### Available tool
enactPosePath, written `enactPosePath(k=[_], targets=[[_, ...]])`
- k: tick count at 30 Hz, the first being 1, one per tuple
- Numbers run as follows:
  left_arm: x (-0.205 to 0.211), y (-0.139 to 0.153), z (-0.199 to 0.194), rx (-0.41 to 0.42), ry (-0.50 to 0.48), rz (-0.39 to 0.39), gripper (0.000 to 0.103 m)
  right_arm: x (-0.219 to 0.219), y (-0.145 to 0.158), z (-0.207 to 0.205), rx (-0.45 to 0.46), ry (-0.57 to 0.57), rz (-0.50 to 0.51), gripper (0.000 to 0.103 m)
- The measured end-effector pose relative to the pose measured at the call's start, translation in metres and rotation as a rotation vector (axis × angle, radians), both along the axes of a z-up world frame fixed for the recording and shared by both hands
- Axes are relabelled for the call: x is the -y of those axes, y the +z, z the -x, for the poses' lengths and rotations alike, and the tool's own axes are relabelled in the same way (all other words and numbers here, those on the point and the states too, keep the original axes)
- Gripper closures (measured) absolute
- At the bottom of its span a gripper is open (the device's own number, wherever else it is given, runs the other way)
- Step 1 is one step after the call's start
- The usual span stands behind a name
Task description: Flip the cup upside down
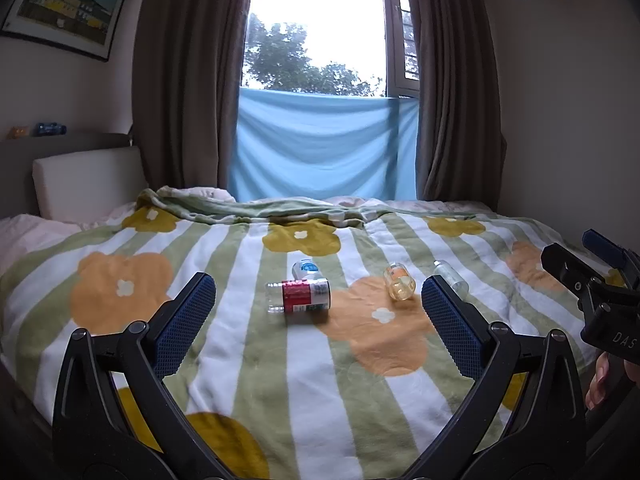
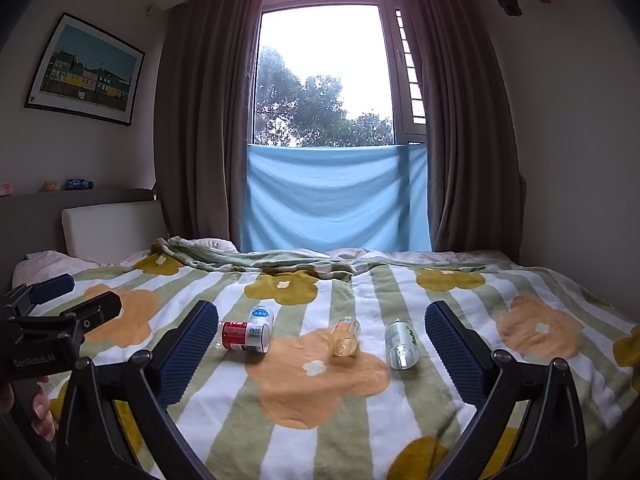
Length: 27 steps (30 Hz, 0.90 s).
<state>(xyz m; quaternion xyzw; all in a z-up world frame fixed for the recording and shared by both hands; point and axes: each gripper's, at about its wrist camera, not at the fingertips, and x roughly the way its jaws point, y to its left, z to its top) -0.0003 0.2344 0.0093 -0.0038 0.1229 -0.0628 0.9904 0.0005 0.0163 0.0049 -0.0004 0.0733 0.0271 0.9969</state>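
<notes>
A small clear amber cup [image 1: 398, 286] lies on its side on the flowered blanket [image 1: 280, 380]; it also shows in the right wrist view [image 2: 344, 337]. My left gripper [image 1: 318, 296] is open and empty, above the blanket short of the objects. My right gripper [image 2: 322, 322] is open and empty, with the cup lying ahead between its fingers. The right gripper's body shows at the right edge of the left wrist view [image 1: 600, 292]. The left gripper's body shows at the left edge of the right wrist view [image 2: 52, 320].
A red-labelled bottle [image 1: 299, 297] lies on its side left of the cup, with a blue-labelled bottle [image 1: 305, 270] behind it. A clear bottle [image 2: 401, 344] lies to the right of the cup. Behind the bed are a headboard cushion [image 1: 88, 184], curtains and a window.
</notes>
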Motion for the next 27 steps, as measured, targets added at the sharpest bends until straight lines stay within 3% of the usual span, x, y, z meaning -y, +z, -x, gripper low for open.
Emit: enactPosePath(k=[27], targets=[[-0.003,0.013,0.002,0.006,0.012,0.019,0.000,0.006,-0.002,0.001,-0.009,-0.029,0.008,0.000]])
